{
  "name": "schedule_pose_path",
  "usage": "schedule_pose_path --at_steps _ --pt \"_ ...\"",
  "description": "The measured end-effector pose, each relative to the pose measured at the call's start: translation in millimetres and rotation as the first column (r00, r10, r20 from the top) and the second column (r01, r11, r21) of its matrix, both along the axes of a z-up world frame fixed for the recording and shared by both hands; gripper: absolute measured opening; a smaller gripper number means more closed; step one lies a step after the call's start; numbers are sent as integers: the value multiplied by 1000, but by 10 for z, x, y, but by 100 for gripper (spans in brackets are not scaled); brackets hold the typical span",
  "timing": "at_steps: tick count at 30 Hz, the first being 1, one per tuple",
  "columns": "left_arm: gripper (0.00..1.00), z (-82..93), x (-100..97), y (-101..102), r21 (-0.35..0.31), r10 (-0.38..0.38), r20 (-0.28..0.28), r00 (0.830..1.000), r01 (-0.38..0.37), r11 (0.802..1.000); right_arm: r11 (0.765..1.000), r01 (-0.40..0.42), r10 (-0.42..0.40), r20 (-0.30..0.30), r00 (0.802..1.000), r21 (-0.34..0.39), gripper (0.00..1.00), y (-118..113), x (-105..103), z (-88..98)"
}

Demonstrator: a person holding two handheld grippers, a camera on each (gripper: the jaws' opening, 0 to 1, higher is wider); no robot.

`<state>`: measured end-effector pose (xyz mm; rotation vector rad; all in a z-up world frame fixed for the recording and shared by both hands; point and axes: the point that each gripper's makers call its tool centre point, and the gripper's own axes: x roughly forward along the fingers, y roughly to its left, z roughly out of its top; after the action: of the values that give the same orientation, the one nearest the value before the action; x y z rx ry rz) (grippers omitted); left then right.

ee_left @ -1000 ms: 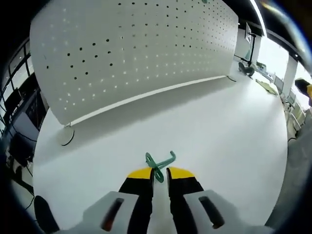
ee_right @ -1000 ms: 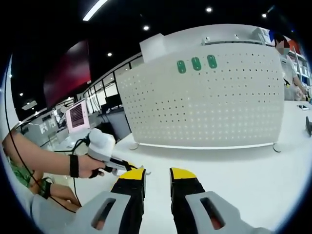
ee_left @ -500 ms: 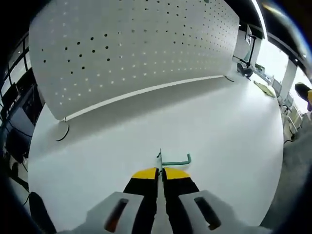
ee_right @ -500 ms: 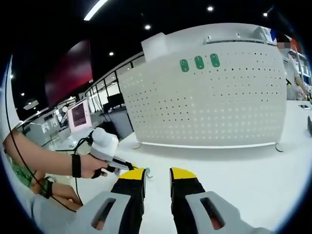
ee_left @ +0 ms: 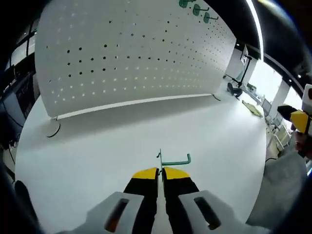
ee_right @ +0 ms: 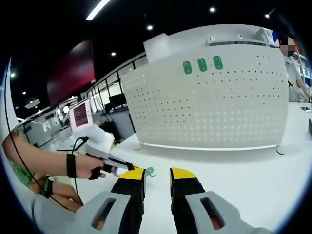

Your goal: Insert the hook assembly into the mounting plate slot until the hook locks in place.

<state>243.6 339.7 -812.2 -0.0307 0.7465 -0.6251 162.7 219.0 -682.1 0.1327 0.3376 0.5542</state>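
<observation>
Since one second ago, the left gripper [ee_left: 160, 171] has been clamped on the green hook [ee_left: 171, 159], which earlier lay slack between parted jaws on the white table [ee_left: 122, 141]; over the last half second the grip is unchanged, while the pegboard [ee_left: 131, 48] is framed differently because the camera has tilted. In the left gripper view, the yellow-tipped jaws are pressed together on the hook's short upright end; the hook's arm is seen reaching out to the right of the jaws, ending in a small upturned tip; whether the hook is lifted off the table cannot be told. The white perforated pegboard is stood upright on the far side of the table, well apart from the hook; three green hooks [ee_left: 196, 7] are seen mounted near its top edge.

In the right gripper view, the right gripper [ee_right: 156, 175] is held with its jaws parted and nothing between them; the person's hand [ee_right: 92, 166] is seen at left, wrapped around the left gripper's handle, with a black wrist strap [ee_right: 71, 165]; the hook's green tip is visible just beside the right gripper's left jaw.
</observation>
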Motion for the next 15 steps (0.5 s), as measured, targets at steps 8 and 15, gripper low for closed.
schedule_pose_path --at_steps 8,15 --pt "4 107 -73 -88 -69 2 3 1000 -2 998 1000 -1 1 7 1000 16 19 8 -21 46" --pt "4 189 -190 -89 -124 16 -2 1000 -16 992 1000 0 0 10 1000 23 19 12 -33 70"
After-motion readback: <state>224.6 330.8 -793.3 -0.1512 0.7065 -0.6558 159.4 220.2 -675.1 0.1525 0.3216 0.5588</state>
